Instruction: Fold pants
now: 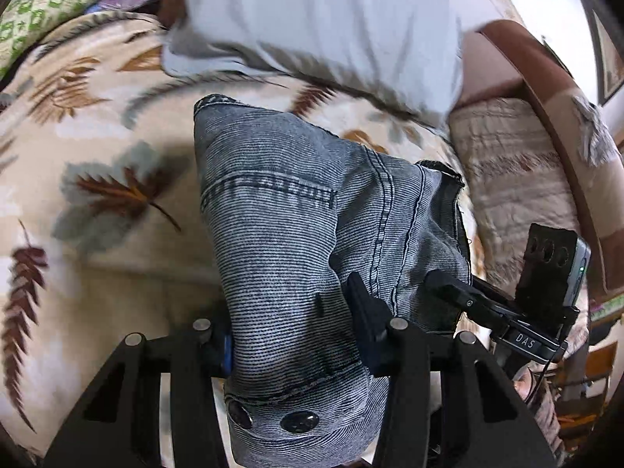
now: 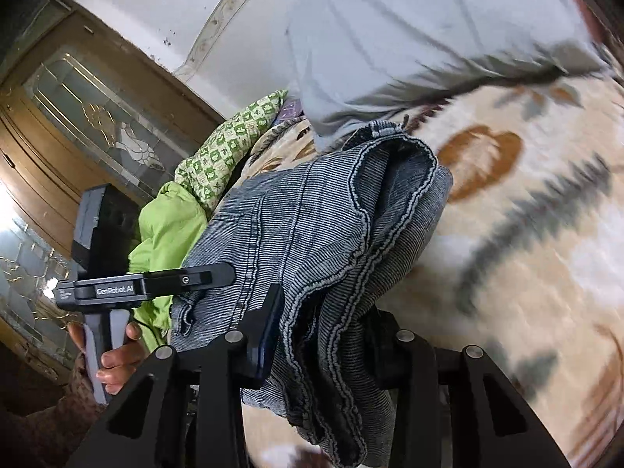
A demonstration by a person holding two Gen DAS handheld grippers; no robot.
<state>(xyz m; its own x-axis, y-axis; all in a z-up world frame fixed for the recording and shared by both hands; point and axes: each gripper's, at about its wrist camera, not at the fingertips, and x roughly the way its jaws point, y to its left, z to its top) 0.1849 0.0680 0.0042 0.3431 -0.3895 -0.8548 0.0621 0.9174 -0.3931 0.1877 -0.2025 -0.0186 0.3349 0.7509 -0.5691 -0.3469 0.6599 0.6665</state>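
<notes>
Grey-blue denim pants (image 1: 288, 210) lie folded over a leaf-patterned blanket (image 1: 97, 156) on a bed. My left gripper (image 1: 296, 331) is shut on the waistband end, with two metal buttons showing below the fingers. My right gripper (image 2: 323, 335) is shut on a bunch of hem and seam layers of the pants (image 2: 331, 210). The right gripper also shows in the left wrist view (image 1: 468, 296) at the pants' right edge. The left gripper shows in the right wrist view (image 2: 163, 284), held by a hand. Both hold the pants lifted slightly off the blanket.
A pale grey pillow (image 1: 319, 27) lies beyond the pants. A green patterned cushion (image 2: 230, 140) and a lime-green cloth (image 2: 167, 234) sit to one side. A quilted beige cover (image 1: 518, 179) and a brown bed frame (image 1: 561, 124) are at the right. A wooden glass door (image 2: 78, 117) stands behind.
</notes>
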